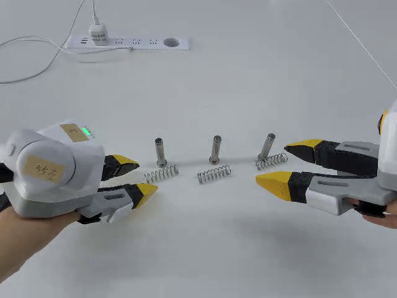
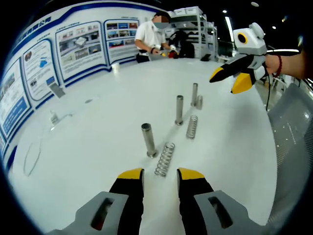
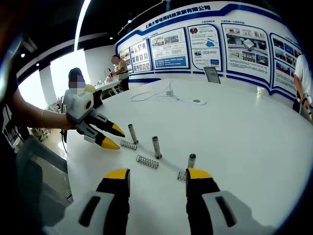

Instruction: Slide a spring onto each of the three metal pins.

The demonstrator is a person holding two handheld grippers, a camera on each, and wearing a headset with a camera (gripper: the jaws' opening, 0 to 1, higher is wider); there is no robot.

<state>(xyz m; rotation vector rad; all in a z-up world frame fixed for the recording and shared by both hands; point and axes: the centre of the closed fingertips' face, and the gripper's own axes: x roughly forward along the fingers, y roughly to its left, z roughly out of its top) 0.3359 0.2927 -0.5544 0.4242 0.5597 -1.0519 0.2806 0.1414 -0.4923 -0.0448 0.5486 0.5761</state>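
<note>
Nothing is threaded yet: three springs (image 1: 214,174) lie flat on the counter (image 1: 248,81), each just on the near side of its upright pin (image 1: 215,149). I'd pinch the left spring (image 1: 161,173) by one end, stand it up, then lower it squarely. My left gripper (image 1: 147,176) lies low and level, jaws open toward it; the right gripper (image 1: 271,164) mirrors it, jaws open.

No legible text or numbers
</note>
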